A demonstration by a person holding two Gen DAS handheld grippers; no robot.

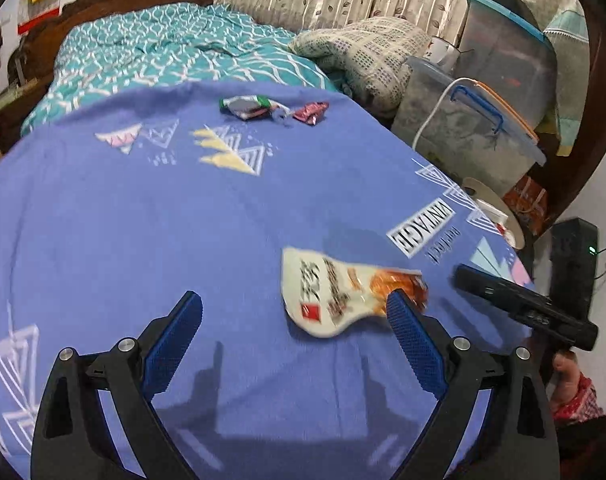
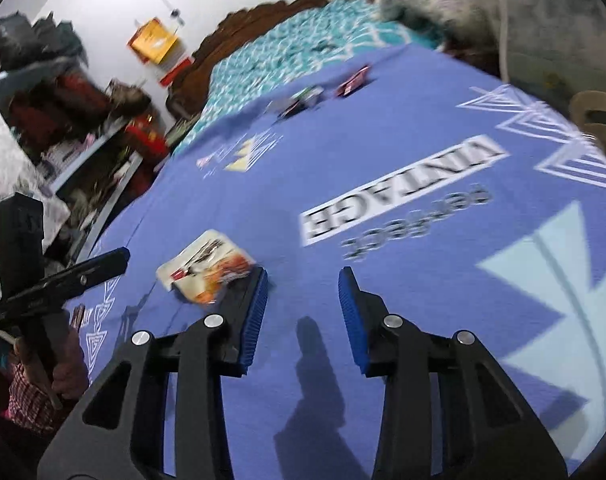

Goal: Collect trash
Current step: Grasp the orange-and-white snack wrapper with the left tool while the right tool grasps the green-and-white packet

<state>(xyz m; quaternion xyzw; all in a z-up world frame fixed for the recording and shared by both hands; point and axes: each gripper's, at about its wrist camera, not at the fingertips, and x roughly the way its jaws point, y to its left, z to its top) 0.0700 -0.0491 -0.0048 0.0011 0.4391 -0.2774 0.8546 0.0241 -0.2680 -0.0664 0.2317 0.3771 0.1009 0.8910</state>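
Note:
A white-and-orange snack wrapper (image 1: 343,292) (image 2: 211,264) lies flat on the blue printed sheet (image 1: 143,220). My left gripper (image 1: 295,300) hangs open and wide just short of it, its right fingertip overlapping the wrapper's orange end. My right gripper (image 2: 303,276) is open with only bare sheet between the pads; its left finger covers the wrapper's near corner. Farther up the bed lie a green-and-black wrapper (image 1: 247,106) (image 2: 303,100) and a pink-red wrapper (image 1: 311,112) (image 2: 353,80). Each gripper also shows at the edge of the other's view.
Clear plastic storage boxes (image 1: 463,132) and a folded blanket (image 1: 363,52) crowd the bed's right side. A teal quilt (image 1: 163,52) covers the far end. A tape roll (image 1: 491,204) sits by the sheet's edge. Cluttered shelves (image 2: 83,140) stand to the left.

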